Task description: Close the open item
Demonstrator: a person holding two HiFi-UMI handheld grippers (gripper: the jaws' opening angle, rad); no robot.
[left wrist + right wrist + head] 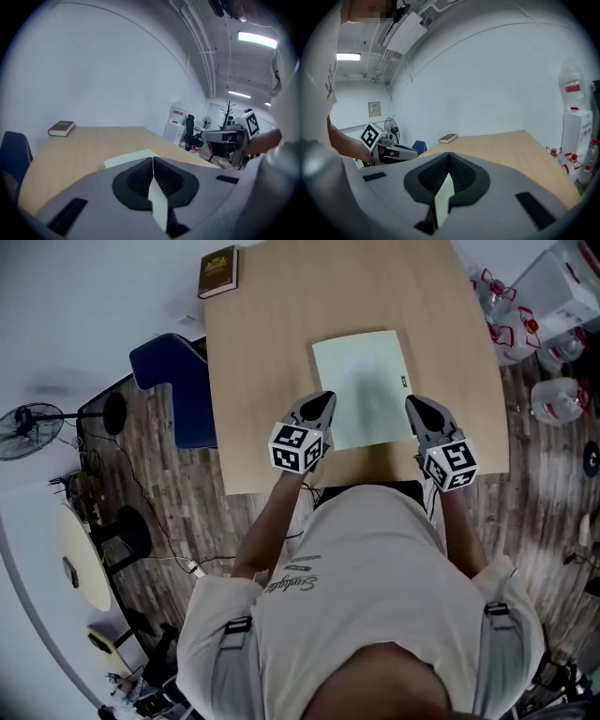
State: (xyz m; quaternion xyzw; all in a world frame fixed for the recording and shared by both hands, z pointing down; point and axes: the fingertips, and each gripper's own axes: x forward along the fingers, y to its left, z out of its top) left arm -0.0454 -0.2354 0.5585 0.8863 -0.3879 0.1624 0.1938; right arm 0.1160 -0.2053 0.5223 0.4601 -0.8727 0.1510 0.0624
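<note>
A pale green folder (pixel 366 381) lies flat and shut on the wooden table (pixel 272 381), near its front edge. My left gripper (pixel 322 401) sits at the folder's near left edge, jaws together. My right gripper (pixel 415 405) sits at the near right edge, jaws also together. In the left gripper view the shut gripper (pixel 153 161) points across the table, with a corner of the folder (pixel 129 159) just past it. The right gripper view shows the shut gripper (pixel 449 157) over the tabletop. I see nothing gripped in either one.
A dark book (pixel 217 272) lies at the table's far left corner. A blue chair (pixel 178 381) stands against the left side. Water bottles (pixel 558 399) stand on the floor at the right. A fan (pixel 28 427) and stools are at the left.
</note>
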